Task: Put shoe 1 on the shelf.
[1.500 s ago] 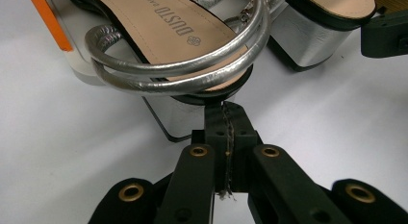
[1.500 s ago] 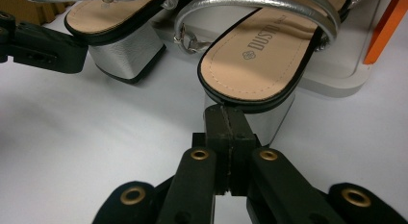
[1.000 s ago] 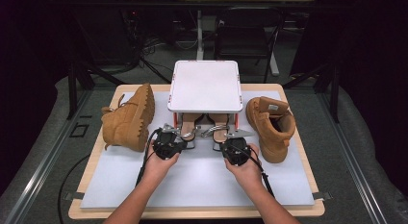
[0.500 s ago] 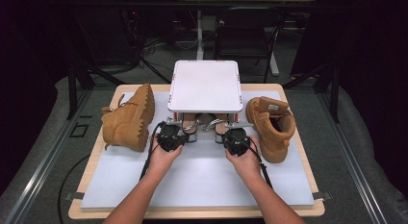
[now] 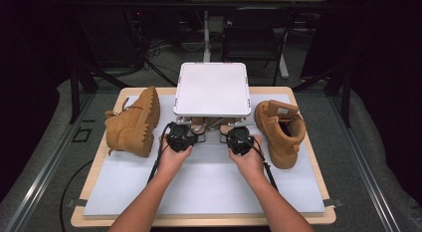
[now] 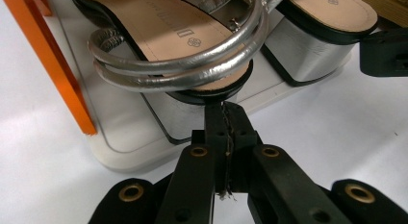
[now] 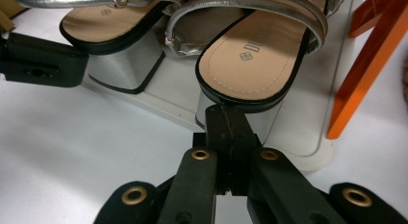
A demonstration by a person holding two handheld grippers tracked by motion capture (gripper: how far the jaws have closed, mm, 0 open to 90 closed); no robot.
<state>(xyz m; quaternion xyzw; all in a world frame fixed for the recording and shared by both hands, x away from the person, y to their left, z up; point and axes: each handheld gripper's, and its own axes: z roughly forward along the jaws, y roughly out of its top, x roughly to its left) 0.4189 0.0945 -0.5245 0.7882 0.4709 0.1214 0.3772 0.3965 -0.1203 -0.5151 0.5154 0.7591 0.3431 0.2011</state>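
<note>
Left gripper [image 6: 226,113]: black two-jaw tool, jaws pressed together with nothing between them, tips at the silver block heel of the left silver-strapped sandal with tan insole [image 6: 183,46]; whether they touch it cannot be told. Right gripper [image 7: 225,116]: same make, jaws likewise pressed together and empty, tips at the mirrored heel of the right silver-strapped sandal with tan insole [image 7: 255,56]. Both sandals stand side by side, heels toward the person, on the lower tier of a white two-level shoe rack with orange legs [image 5: 211,87], mid-table at the far side of the white mat [image 5: 204,187]. Flanking items: tan suede lace-up boot lying on its side [image 5: 133,123], left of the rack; matching tan boot standing upright [image 5: 281,130], right of it. Change from one second earlier: both hands have advanced toward the rack and the sandals sit further beneath its top shelf; boots unmoved.
</note>
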